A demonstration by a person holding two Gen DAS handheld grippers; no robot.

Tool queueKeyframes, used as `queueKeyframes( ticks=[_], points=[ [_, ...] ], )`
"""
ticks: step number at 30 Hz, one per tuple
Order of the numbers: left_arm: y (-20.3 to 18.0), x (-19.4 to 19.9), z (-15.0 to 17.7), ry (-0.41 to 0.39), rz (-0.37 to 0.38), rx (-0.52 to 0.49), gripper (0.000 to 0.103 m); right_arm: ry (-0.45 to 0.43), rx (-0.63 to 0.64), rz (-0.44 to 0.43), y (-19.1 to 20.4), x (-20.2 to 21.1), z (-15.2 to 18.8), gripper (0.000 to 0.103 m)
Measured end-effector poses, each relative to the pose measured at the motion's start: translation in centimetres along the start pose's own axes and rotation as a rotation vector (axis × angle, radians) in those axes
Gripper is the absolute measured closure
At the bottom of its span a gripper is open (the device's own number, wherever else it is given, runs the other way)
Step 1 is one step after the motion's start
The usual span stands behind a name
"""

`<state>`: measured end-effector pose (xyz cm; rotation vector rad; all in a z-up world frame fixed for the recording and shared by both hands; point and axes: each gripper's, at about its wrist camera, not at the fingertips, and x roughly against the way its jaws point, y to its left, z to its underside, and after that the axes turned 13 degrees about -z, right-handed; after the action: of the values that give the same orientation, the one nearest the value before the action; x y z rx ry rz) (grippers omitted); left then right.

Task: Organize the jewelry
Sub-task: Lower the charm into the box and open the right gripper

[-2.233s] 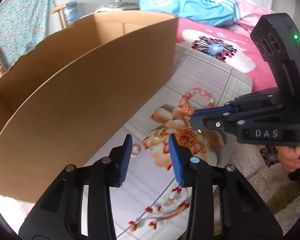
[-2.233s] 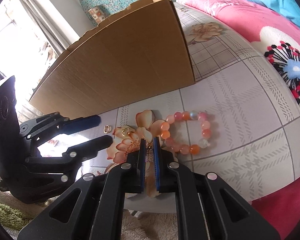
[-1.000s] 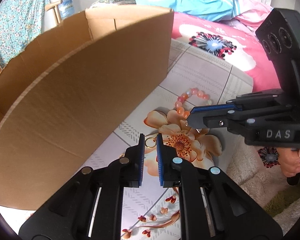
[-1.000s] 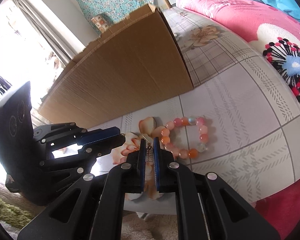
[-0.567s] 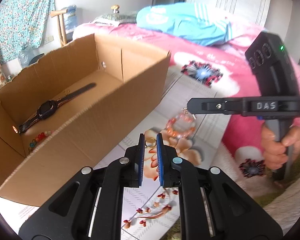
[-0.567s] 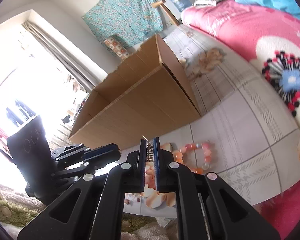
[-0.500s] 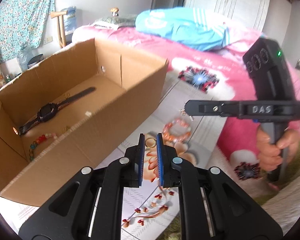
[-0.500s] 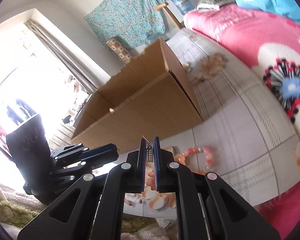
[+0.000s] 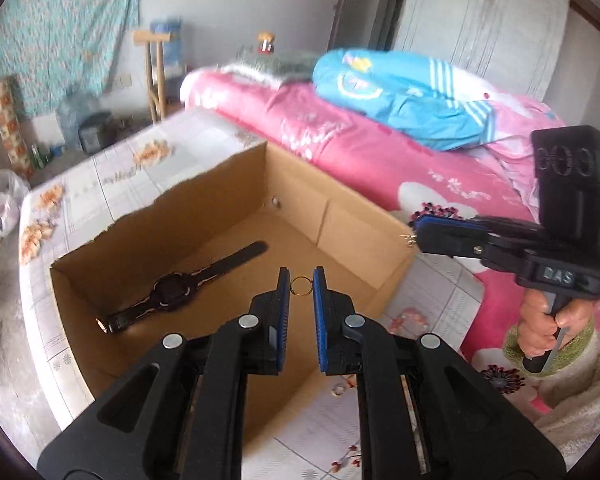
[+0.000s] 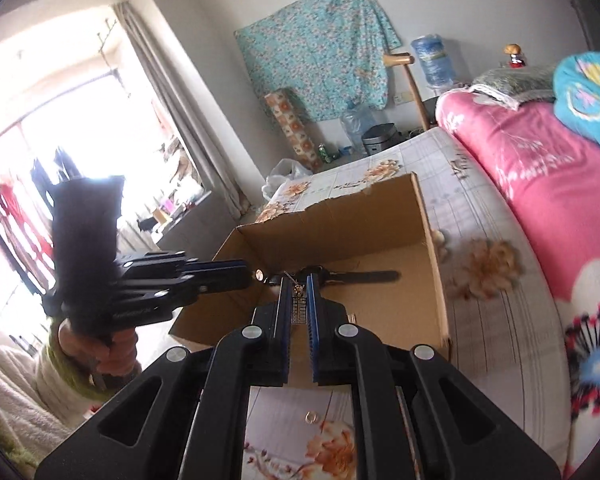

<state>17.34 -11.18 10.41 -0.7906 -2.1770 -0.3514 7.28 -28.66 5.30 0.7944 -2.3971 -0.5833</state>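
Brown cardboard box [image 9: 360, 236] sits open on the floral-clothed counter [image 9: 112, 184], filling the frame's centre, a black watch [image 9: 172, 292] lying on its floor. The left gripper [image 9: 300, 286] hangs over the box, its blue fingers [image 9: 283, 292] pinching a small gold ring [image 9: 301, 285]. At right, the right gripper [image 10: 299, 300] is closed on a gold earring [image 10: 299, 306], above the box's near wall.

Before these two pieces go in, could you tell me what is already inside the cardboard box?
Inside the cardboard box a black wristwatch lies flat on the floor. The near part of the floor is hidden by the left gripper, which holds a small gold ring.
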Motion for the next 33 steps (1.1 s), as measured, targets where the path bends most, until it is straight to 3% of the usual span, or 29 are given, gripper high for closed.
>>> queueKeyframes(
  ticks=[4,9,15,20,26,31,33],
  points=[
    [3.1,-6.1,-2.2,0.203,0.005,0.031,0.092,0.146,-0.006,0.009,-1.6,-4.3,-2.3,0.095],
    [5.2,-12.4,-2.5,0.399,0.03,0.081,0.092,0.371,-0.071,0.057,-3.8,-8.9,-2.3,0.095],
    [5.3,-16.1,-2.3,0.509,0.032,0.096,0.092,0.489,-0.08,0.101,-4.6,-10.7,-2.4,0.095],
    [5.0,-17.4,-2.4,0.53,0.004,0.102,0.092,0.486,-0.105,0.105,-5.1,-10.3,-3.1,0.094],
    [4.6,-17.3,-2.3,0.531,0.009,0.103,0.083,0.424,-0.12,0.102,-5.6,-8.6,-4.0,0.088],
    [4.6,-16.5,-2.6,0.494,0.005,0.114,0.082,0.369,-0.114,0.104,-5.2,-7.2,-4.7,0.083],
    [4.6,-15.7,-2.7,0.472,0.002,0.12,0.076,0.348,-0.109,0.099,-4.8,-6.8,-4.8,0.08]
  ],
)
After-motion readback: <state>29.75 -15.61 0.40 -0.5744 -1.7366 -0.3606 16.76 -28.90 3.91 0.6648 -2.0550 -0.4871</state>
